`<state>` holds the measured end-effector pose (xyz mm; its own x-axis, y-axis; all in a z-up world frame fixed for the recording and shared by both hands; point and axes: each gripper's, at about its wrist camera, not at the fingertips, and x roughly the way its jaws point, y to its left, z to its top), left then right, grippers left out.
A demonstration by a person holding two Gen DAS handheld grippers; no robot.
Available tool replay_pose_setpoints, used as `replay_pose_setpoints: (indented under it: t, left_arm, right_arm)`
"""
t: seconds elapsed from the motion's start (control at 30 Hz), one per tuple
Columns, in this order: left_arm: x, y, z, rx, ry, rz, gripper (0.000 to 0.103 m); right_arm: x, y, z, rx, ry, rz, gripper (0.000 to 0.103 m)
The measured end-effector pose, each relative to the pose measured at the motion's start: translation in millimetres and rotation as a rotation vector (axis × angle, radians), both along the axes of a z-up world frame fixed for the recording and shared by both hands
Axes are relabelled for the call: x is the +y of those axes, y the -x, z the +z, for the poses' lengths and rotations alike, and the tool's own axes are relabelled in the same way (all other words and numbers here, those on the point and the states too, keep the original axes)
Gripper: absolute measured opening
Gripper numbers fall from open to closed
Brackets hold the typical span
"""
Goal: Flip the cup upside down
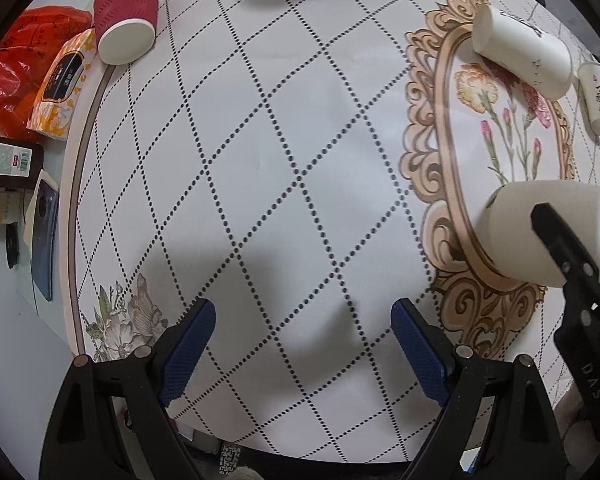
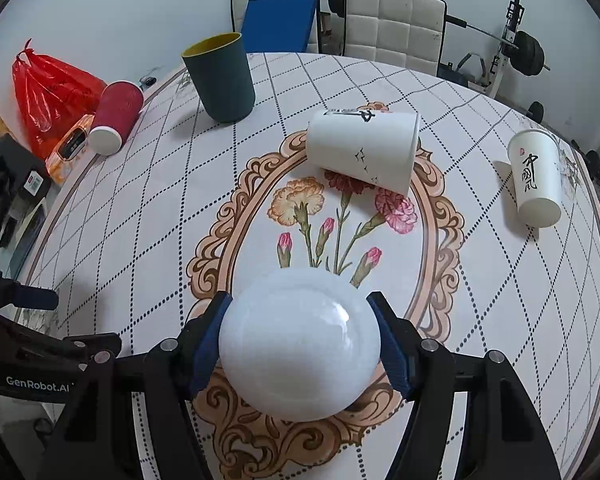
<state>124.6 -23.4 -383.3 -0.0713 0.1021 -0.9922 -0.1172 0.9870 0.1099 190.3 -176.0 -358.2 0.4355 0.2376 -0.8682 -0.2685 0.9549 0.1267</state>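
A plain white cup (image 2: 300, 344) stands base-up on the table's flower medallion, its closed end toward the right wrist camera. My right gripper (image 2: 300, 340) is shut on it, one blue pad on each side. The same cup shows in the left wrist view (image 1: 540, 232) at the right, with a black right finger (image 1: 560, 240) across it. My left gripper (image 1: 302, 344) is open and empty above the checked cloth, left of the cup.
A large white paper cup (image 2: 360, 148) lies on its side beyond the held cup. A smaller printed cup (image 2: 536, 178) stands inverted at the right, a red cup (image 2: 114, 118) at the left, a dark green cup (image 2: 220, 78) upright at the back. A red bag (image 2: 48, 88) and boxes lie off the left edge.
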Motion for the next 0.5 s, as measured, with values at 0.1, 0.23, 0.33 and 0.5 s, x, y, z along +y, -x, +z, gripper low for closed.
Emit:
replay_pose_setpoints:
  t: [0.1,0.23,0.33,0.5]
  left_arm:
    - [-4.0,4.6,8.7,-0.027,0.009,-0.001,0.09]
    - [-8.4,9.0,25.7,-0.075,0.019,-0.007,0.09]
    - [-8.9,16.4,42.7,-0.108,0.009,-0.025,0.09]
    - [-12.2,28.5,81.0,-0.184,0.001,-0.072,0.101]
  right_arm:
    - [-2.6,3.0,3.9,0.025,-0.021,-0.002,0.073]
    - [-7.6,12.8,16.4,0.047,-0.02,-0.019,0.087]
    - [-15.6,26.6,31.3,0.073,0.024,-0.07,0.091]
    - [-37.3,61.8,63.0,0.097,0.04,-0.197,0.094]
